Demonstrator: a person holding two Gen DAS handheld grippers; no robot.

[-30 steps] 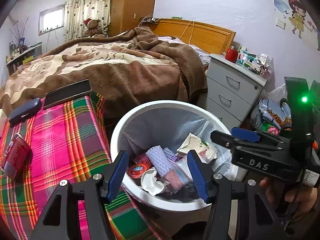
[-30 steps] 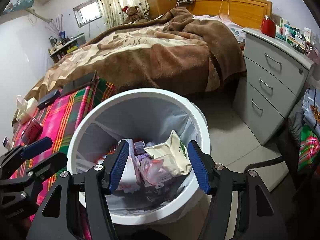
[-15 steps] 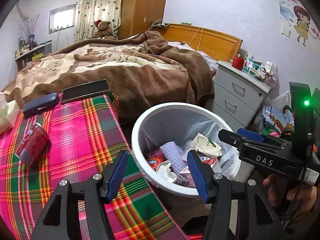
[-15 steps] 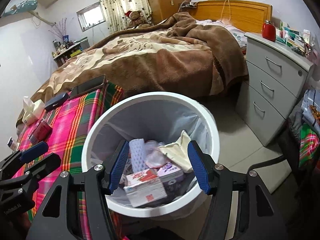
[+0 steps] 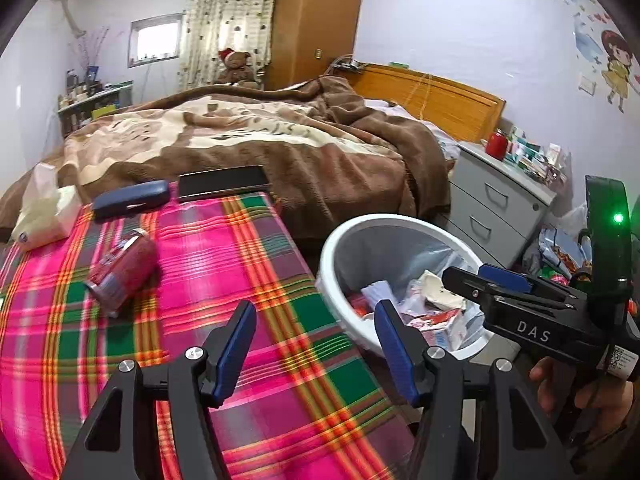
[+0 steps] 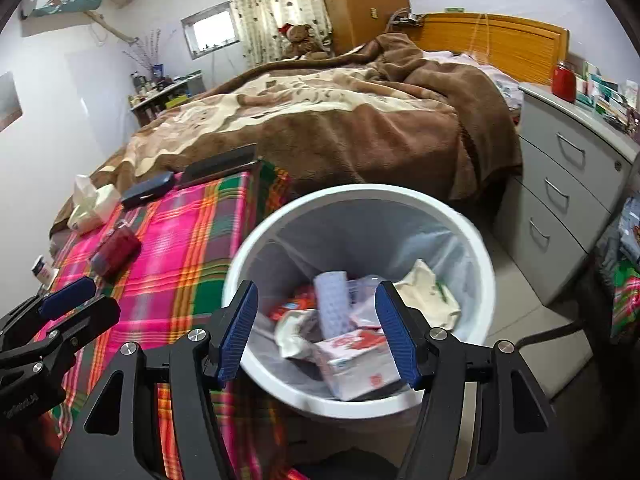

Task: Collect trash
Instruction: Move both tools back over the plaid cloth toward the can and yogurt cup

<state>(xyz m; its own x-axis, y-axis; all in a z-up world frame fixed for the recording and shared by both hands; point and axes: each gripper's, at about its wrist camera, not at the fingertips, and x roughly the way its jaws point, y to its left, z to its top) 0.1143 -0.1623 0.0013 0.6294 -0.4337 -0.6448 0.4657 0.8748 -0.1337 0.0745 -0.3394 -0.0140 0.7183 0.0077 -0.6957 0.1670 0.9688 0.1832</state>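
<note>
Both grippers empty, jaws apart, near the bin.
The left gripper [image 5: 314, 354] hangs open over the plaid cloth [image 5: 208, 256]; the right gripper [image 6: 316, 332] gapes above the white trash bin [image 6: 256, 248] of wrappers. A red can [image 5: 122, 266] lies on the cloth.

black grippers, blue-padded fingers [image 5: 394, 346], silver screws, white "das" lettering.

Small white box [image 6: 43, 270] at table edge, label unreadable, partly hidden.
</note>
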